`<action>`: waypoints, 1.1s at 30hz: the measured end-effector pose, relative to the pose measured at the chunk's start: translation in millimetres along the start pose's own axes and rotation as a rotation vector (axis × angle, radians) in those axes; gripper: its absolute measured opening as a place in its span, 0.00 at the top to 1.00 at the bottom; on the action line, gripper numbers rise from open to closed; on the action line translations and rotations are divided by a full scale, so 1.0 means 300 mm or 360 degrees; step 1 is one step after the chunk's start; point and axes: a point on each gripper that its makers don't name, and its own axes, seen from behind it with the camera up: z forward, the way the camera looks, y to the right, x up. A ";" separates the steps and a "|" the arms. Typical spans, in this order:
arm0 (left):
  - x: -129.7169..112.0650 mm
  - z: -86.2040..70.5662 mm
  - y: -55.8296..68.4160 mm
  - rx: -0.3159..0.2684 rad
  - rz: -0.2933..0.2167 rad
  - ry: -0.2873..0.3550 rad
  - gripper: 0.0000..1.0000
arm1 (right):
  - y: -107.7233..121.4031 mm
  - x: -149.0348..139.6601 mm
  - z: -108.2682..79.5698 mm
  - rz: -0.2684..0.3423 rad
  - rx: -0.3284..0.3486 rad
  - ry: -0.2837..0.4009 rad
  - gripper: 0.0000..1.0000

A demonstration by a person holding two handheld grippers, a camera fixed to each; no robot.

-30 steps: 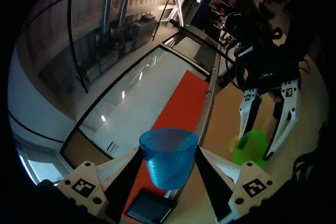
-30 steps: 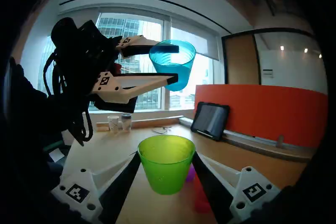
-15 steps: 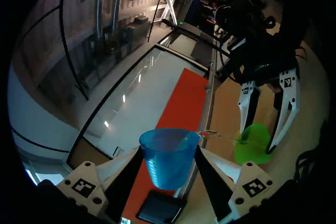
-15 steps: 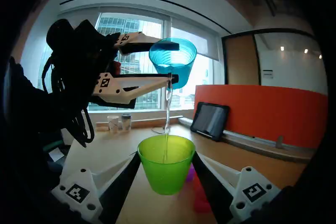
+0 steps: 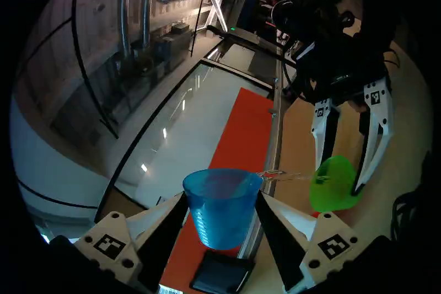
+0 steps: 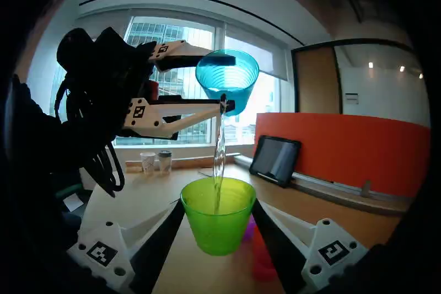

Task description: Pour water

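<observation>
Above the green cup [image 6: 219, 222], left claw [image 6: 229, 84] tilts blue cup [image 5: 222, 208].

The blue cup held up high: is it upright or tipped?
Tipped. The blue cup shows its mouth sideways in the left gripper, and a thin stream of water runs from its rim into the green cup below.

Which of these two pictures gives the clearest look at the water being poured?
The right gripper view. There the water stream runs side-on, full length, from the rim of the blue cup down into the green cup, against the bright window. In the left gripper view it is a thin, faint thread between the cups.
</observation>
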 end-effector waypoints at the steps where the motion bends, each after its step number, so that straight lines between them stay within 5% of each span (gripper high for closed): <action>1: 0.000 -0.001 -0.001 0.0002 0.0006 0.0000 0.15 | 0.001 0.001 0.001 -0.0001 0.0000 0.0000 0.09; 33: 0.034 -0.006 -0.056 0.0057 0.0240 0.0015 0.15 | 0.012 0.038 0.015 -0.0030 0.0005 0.0005 0.09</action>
